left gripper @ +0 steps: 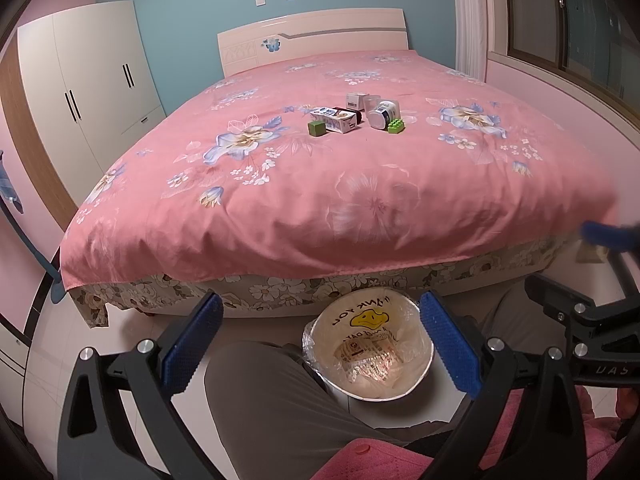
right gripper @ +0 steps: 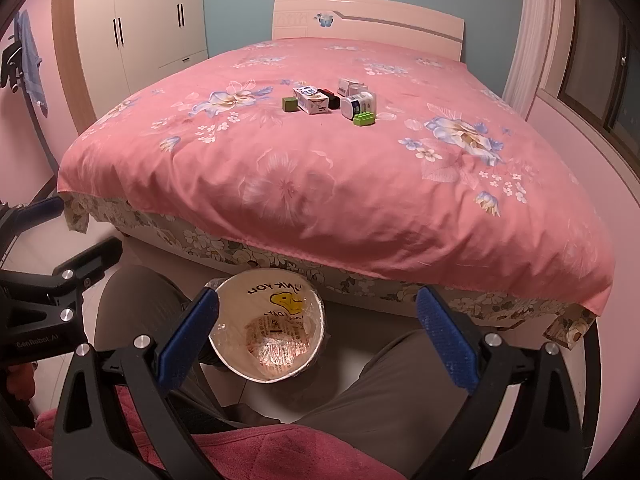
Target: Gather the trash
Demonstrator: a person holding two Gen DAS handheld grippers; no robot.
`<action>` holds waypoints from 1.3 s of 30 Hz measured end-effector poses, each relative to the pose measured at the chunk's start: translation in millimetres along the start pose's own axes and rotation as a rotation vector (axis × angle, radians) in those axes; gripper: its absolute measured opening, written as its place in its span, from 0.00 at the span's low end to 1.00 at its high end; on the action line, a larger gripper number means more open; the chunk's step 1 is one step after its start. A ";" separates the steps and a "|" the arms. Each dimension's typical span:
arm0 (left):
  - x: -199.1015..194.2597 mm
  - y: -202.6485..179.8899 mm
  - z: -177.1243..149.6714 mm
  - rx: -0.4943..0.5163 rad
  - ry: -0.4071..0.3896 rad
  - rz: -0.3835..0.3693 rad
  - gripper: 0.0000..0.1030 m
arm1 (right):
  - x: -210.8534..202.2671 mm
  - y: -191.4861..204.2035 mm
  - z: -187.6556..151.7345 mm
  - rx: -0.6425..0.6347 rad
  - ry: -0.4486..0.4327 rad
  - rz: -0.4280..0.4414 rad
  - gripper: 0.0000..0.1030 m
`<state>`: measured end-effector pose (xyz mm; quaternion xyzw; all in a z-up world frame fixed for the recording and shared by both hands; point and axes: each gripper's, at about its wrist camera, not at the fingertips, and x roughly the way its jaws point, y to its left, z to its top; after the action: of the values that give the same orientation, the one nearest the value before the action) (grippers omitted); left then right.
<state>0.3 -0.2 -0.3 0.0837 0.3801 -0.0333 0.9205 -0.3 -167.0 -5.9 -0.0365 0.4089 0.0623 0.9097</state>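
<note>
Both hand-held grippers, left [left gripper: 320, 344] and right [right gripper: 318, 334], hang wide apart over the bin [left gripper: 370, 354]; trash [left gripper: 352, 114] lies far ahead on the bed [left gripper: 320, 200].

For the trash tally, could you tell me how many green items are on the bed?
2: a green cube left of the white carton, and a studded green brick in front of the lying white bottle. Others may be hidden.

My bin liner [right gripper: 280, 304] carries upside-down lettering, "THANK YOU" partly legible, beside a yellow duck face. My left hand-held gripper [right gripper: 32, 344] reads "CenRobot.AI"; my right hand-held gripper [left gripper: 608, 370] shows "DAS". The boxes' print on the bed is too small to read.
</note>
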 end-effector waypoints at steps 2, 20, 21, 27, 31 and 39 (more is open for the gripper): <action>-0.1 0.1 0.0 -0.001 0.001 0.000 0.97 | -0.1 0.0 0.2 0.000 0.000 -0.001 0.94; 0.7 9.5 0.4 -0.005 0.005 -0.002 0.97 | -1.1 0.9 0.5 0.000 -0.003 -0.002 0.94; 0.7 9.4 0.4 -0.005 0.005 -0.001 0.97 | -1.2 0.4 0.7 0.001 -0.003 -0.002 0.94; 1.2 9.1 -0.3 -0.005 0.006 -0.002 0.97 | -1.1 0.9 0.1 -0.001 -0.003 -0.003 0.94; 1.1 9.1 -1.2 -0.005 0.007 -0.002 0.97 | -2.8 -1.0 2.2 0.001 -0.002 -0.003 0.94; 2.5 7.3 -3.9 -0.004 0.012 -0.007 0.97 | 0.6 0.0 -0.7 0.001 0.002 -0.001 0.94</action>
<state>0.3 7.6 -3.8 0.0809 0.3861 -0.0352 0.9182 -0.4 -167.0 -6.8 -0.0366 0.4099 0.0615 0.9093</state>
